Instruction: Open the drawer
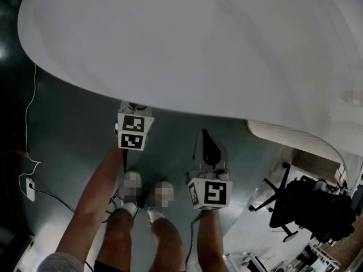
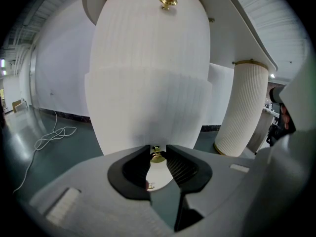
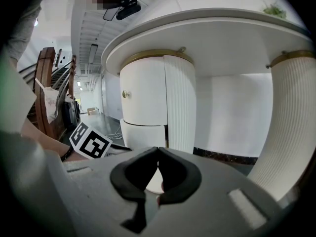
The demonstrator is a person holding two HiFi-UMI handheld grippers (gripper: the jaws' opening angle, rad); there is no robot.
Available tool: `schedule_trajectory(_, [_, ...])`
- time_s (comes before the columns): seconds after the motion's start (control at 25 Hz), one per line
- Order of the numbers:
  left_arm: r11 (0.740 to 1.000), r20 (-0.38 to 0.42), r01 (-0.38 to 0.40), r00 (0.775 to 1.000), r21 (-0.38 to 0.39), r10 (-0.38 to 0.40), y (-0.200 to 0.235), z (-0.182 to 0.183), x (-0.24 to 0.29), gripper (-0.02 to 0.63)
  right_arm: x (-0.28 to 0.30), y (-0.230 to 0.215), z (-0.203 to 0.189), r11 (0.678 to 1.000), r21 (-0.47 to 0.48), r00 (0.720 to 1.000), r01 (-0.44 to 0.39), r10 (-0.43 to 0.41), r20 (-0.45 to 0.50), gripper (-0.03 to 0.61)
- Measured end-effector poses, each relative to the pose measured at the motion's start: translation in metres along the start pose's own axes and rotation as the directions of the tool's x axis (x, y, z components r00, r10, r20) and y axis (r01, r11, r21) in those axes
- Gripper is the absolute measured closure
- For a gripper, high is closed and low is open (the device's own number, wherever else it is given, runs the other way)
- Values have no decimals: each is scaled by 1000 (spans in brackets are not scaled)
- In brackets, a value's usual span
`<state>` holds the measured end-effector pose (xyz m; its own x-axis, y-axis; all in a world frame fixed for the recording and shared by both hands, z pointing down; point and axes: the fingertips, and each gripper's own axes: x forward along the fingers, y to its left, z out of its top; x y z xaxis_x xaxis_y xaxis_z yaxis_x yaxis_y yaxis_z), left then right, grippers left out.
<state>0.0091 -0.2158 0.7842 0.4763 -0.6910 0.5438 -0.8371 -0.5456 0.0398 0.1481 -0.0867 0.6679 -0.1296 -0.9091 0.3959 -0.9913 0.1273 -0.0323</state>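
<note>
A white ribbed cabinet [image 2: 148, 73] under the round tabletop [image 1: 187, 38] has two drawers, each with a brass knob. The upper knob [image 2: 168, 1] is free. The lower drawer's knob [image 2: 157, 156] sits between the tips of my left gripper [image 2: 158, 153], whose pads press on it from both sides. In the head view only that gripper's marker cube [image 1: 135, 132] shows; its jaws are hidden under the table's edge. My right gripper [image 3: 158, 151] hangs further back from the table [image 1: 205, 136], shut with nothing in it. It sees the cabinet [image 3: 148, 98] from the side.
A ribbed white column leg [image 2: 244, 107] stands right of the cabinet. A loose white cable [image 2: 52, 135] lies on the grey floor at the left. A black office chair [image 1: 309, 205] is at the right. The person's legs [image 1: 142, 220] are between the two grippers.
</note>
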Motion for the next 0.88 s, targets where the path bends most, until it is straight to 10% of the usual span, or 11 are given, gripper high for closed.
schedule_trajectory(0.88, [1000, -54, 18, 998, -8, -19, -14, -35, -51, 505, -28, 27, -5, 1000, 0, 999, -19, 19, -36, 575])
